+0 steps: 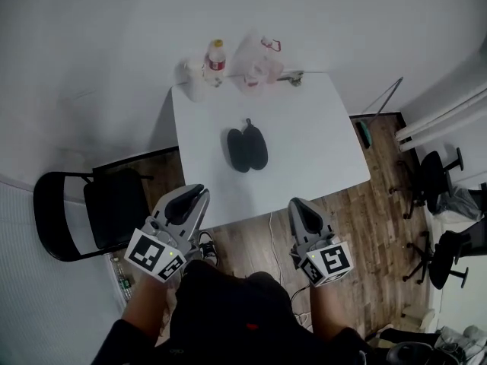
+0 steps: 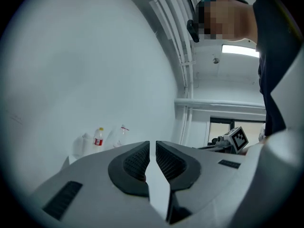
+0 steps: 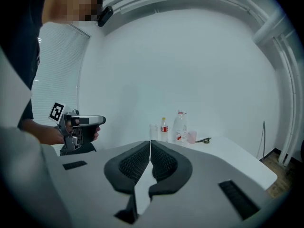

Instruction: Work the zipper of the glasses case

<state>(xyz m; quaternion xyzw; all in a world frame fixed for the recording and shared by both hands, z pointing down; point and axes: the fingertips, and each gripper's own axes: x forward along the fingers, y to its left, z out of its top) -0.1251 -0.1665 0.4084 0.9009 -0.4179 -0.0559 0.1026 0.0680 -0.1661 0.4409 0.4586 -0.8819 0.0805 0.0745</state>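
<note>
Both tools are short of the work: the left gripper (image 1: 200, 194) and right gripper (image 1: 297, 204) have their jaws pressed together on nothing, off the near edge of the white tabletop (image 1: 319, 143). The black oval glasses case (image 1: 247, 149) lies mid-tabletop, untouched and well apart from both. It looks spread in two halves, but the zipper is too small to read, so approach, grasp and pull appear to remain.

Glasses case (image 1: 247, 149), well ahead of the left hand-held gripper (image 1: 199, 192), is showing too small to tell how far it is zipped. That hand-held gripper is covering a near corner of the bench (image 1: 319, 128). The label on the bottle (image 1: 216, 61) beyond is reading too small.
</note>
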